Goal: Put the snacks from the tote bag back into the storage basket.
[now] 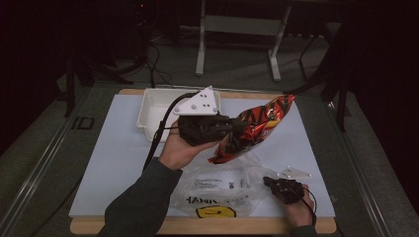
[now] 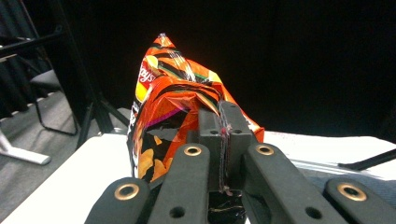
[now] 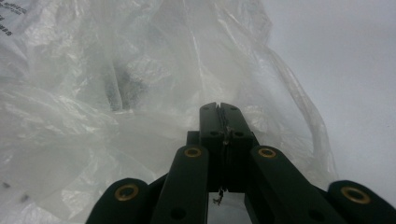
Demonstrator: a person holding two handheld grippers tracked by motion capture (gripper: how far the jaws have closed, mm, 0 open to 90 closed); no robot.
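A red and orange chip bag [image 1: 257,126] hangs in the air above the middle of the white table, tilted up to the right. My left gripper [image 1: 232,129] is shut on the bag's edge; the left gripper view shows the chip bag [image 2: 163,107] pinched between the closed jaws of the left gripper [image 2: 220,119]. A clear plastic bag [image 1: 220,190] with a yellow smiley print lies at the table's front edge. My right gripper [image 1: 269,181] is shut on its thin film at the right side; in the right gripper view the plastic bag [image 3: 116,93] spreads ahead of the right gripper [image 3: 220,112].
A white bin [image 1: 155,111] stands at the back left of the white table [image 1: 118,163]. Behind the table are the metal legs of a frame [image 1: 200,49] and dark stands on grey floor.
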